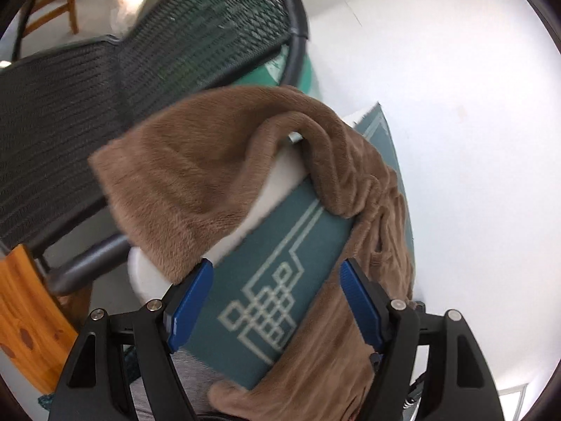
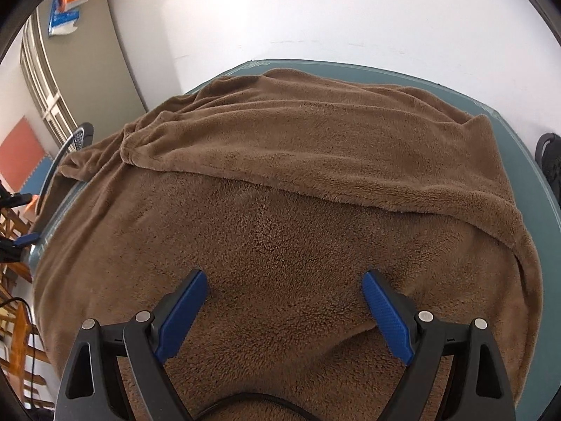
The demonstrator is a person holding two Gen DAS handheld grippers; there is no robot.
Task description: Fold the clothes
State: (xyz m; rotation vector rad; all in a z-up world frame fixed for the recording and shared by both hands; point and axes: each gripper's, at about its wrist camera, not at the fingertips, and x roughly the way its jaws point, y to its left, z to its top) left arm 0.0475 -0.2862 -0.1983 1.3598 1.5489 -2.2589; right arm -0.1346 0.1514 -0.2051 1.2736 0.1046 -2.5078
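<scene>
A brown fleece garment (image 2: 280, 189) is spread over a teal table cover (image 2: 519, 147), with one layer folded across its far half. In the left wrist view a part of the same brown fleece (image 1: 182, 175) hangs past the table's corner, leaving bare a patch of the teal cover (image 1: 280, 273) with a white knot pattern. My left gripper (image 1: 277, 270) stands open above that bare patch, its blue pads touching nothing. Low over the middle of the fleece, my right gripper (image 2: 285, 282) is open too, both fingertips close to the pile.
A black mesh chair (image 1: 105, 105) stands close beside the table corner, with a wooden chair (image 1: 28, 315) below it. White wall (image 2: 350, 7) runs behind the table. Another dark chair edge (image 2: 550, 161) shows at the right.
</scene>
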